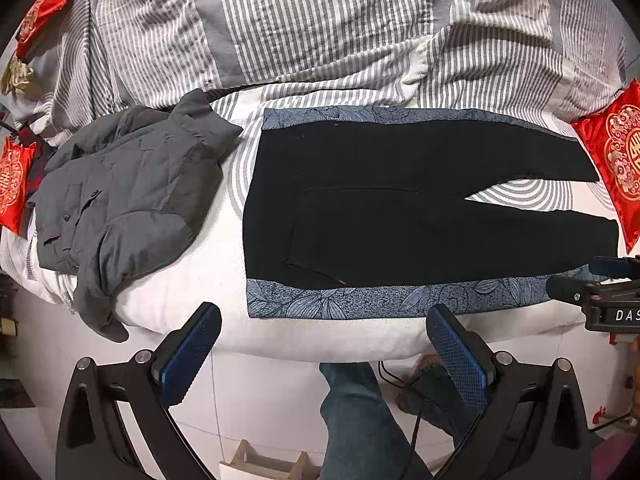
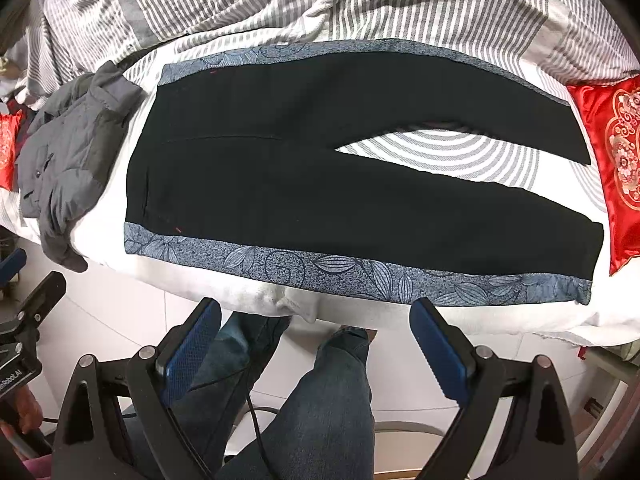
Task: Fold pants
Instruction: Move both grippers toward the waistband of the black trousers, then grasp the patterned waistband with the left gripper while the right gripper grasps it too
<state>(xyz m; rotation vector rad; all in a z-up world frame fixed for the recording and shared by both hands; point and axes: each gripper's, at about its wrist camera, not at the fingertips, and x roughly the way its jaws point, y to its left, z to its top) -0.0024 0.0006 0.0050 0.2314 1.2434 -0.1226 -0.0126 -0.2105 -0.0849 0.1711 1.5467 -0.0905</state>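
Folding has not yet begun: the black pants (image 2: pixel 320 168) are spread flat on a blue floral cloth (image 2: pixel 288 266) along the near side of the bed (image 1: pixel 320 344), with the waistband toward the grey jacket (image 1: pixel 120 200) and the two legs splayed toward the red cushion (image 2: pixel 616 168). Both claws are held above the floor in front of the bed edge, well clear of the fabric. The left claw (image 1: pixel 320 356) is spread wide and nothing is pinched; the right claw (image 2: pixel 316 356) is likewise spread and empty.

A clean first fold would probably be got by laying one leg over the other, so the near waistband corner and the near leg hem should be taken together and carried across evenly, the cloth being kept taut so that no crease is dragged in.

Room is limited at both ends: the jacket lies just beside the waistband, and the cushion sits close to the hems. Open bedding is left beyond the far leg. The near side seam runs close to the mattress edge, so a slipped hem could be lost over it.
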